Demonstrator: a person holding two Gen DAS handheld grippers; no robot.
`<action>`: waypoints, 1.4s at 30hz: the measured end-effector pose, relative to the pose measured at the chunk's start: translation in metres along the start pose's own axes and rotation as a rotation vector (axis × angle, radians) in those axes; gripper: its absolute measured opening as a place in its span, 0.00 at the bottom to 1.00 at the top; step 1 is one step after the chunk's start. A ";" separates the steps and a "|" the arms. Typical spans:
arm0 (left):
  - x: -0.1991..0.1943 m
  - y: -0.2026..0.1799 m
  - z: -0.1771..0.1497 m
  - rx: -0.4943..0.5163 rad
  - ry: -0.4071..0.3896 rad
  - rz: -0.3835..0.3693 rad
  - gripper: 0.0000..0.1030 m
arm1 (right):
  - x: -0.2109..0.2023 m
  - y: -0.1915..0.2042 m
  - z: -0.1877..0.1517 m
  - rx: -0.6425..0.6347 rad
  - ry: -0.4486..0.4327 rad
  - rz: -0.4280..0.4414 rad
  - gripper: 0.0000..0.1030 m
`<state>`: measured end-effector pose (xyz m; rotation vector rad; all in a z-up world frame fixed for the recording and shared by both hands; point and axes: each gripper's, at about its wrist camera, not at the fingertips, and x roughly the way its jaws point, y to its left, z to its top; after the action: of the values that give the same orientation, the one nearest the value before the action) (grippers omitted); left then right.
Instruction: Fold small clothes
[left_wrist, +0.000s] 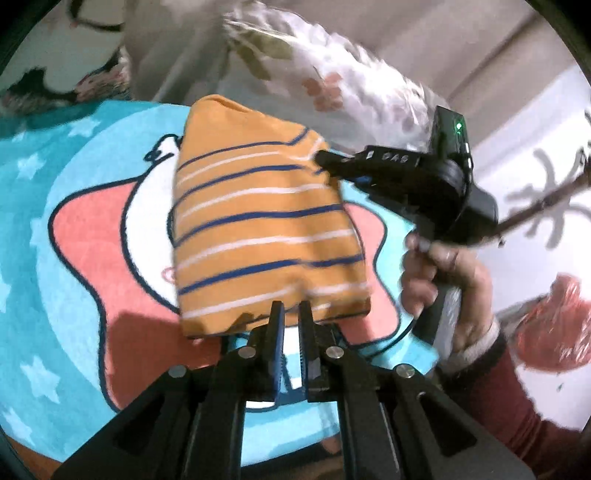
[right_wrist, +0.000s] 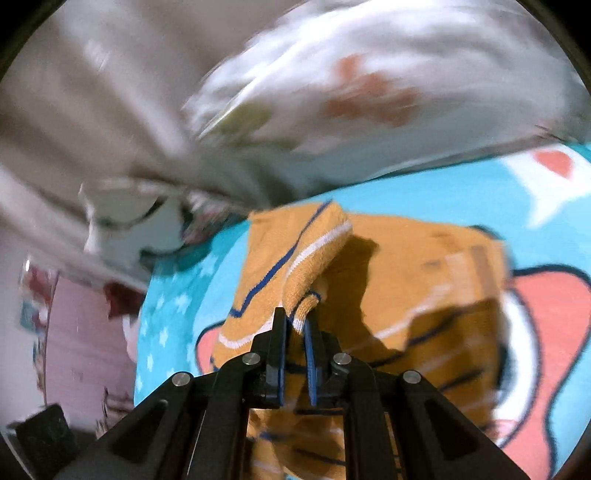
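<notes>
It looked like a bedroom in a home. A soft blue rug (left_wrist: 55, 221) with white stars and a big pink cartoon star lay under everything. Behind it was a puffy white blanket (left_wrist: 332, 74) with flowers printed on it, the kind that goes on a bed. A little orange striped shirt (left_wrist: 258, 229) lay on the rug. A pale wall (left_wrist: 461, 48) stood at the back.
</notes>
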<state>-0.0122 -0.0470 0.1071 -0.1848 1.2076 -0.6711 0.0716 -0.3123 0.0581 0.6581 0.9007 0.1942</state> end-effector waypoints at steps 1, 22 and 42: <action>0.006 -0.001 0.002 0.008 0.009 0.016 0.06 | -0.009 -0.019 0.003 0.039 -0.021 -0.014 0.09; 0.058 0.011 0.006 -0.044 0.090 0.126 0.13 | -0.027 -0.091 0.000 0.117 -0.030 -0.031 0.13; 0.064 -0.021 0.042 -0.032 0.018 0.145 0.33 | -0.041 -0.085 -0.047 0.150 0.024 0.179 0.10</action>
<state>0.0305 -0.1088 0.0810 -0.1171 1.2369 -0.5280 0.0000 -0.3760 0.0130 0.8783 0.8857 0.2967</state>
